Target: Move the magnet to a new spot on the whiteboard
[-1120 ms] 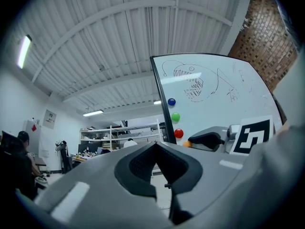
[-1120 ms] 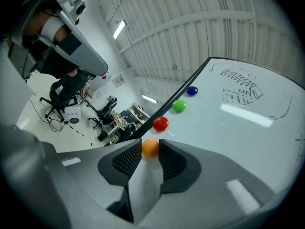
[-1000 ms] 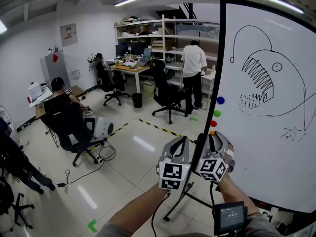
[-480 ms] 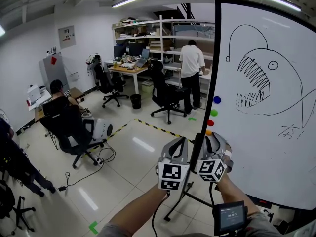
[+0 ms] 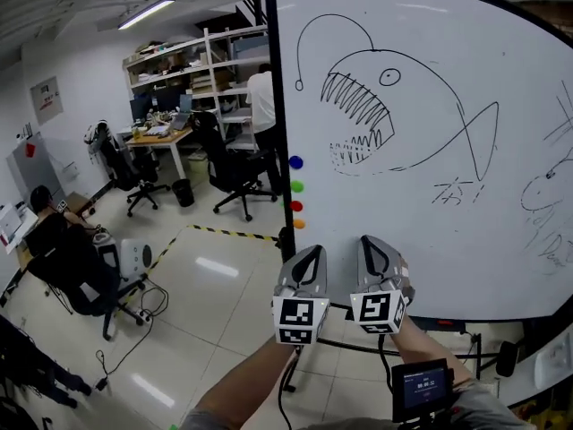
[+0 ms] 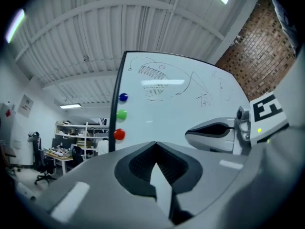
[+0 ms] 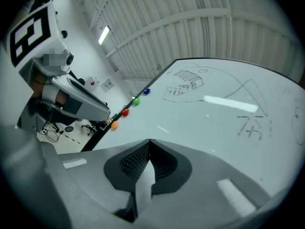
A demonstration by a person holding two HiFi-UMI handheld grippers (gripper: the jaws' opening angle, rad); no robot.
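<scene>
- Left gripper (image 5: pixel 309 256): jaws pressed tight together, nothing in between, held up in front of the whiteboard (image 5: pixel 430 240).
- Right gripper (image 5: pixel 372 245): just beside the left one, jaws just snapped together, nothing caught between them.
- Four round magnets in a line down the left edge of the whiteboard: blue magnet (image 5: pixel 295 162) on top, then green magnet (image 5: pixel 296 186), then red magnet (image 5: pixel 296 206), then orange magnet (image 5: pixel 298 224) at the bottom.
- Orange magnet closest to the grippers, just above the left one, touching neither.
- Big toothy fish drawing (image 5: pixel 376 106) on the whiteboard, up and to the right of the magnets.
- Black chair (image 5: pixel 228 173) and a person (image 5: pixel 262 97) in a white top farther back, near the shelves (image 5: pixel 192 56).
</scene>
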